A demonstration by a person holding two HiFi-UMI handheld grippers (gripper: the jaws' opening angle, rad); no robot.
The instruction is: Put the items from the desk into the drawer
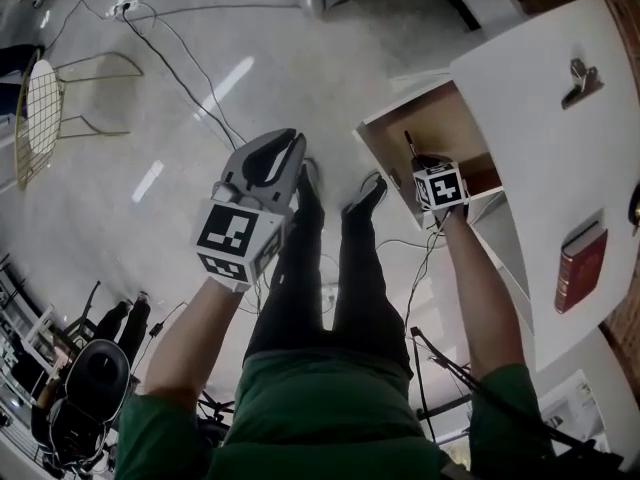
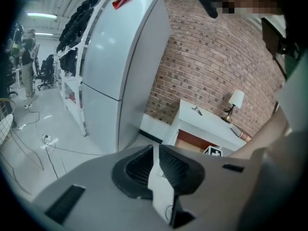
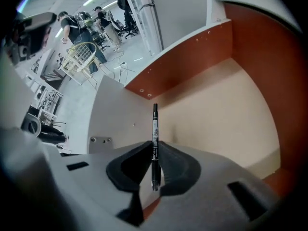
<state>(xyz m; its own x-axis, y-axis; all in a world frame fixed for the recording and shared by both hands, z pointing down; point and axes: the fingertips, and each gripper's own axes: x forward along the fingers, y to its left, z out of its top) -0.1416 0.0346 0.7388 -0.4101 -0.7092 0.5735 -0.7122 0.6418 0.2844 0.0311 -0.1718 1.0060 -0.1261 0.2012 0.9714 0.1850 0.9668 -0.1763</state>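
**Head view with both tool views.** I am holding the right tool [image 3: 154, 154] closed on a black pen [image 3: 154, 129]. The barrel is standing upright between the pads, and its far end is pointing into the open drawer [image 3: 226, 114], over the tan floor. Pale print is running along the barrel, too small for me to read.

In the head view the drawer is sitting at about 1 o'clock, pulled out below the white surface [image 1: 540, 128]. On that surface a red book [image 1: 580, 266] is lying at 3 o'clock, with gold bands on its spine but no title I can read. A metal binder clip [image 1: 582, 80] is resting at 2 o'clock.

I am holding the left tool [image 2: 155, 150] at about 10 o'clock, well apart from the drawer, with its pads together on nothing. Both tools' cubes are showing black-and-white square markers, no lettering.
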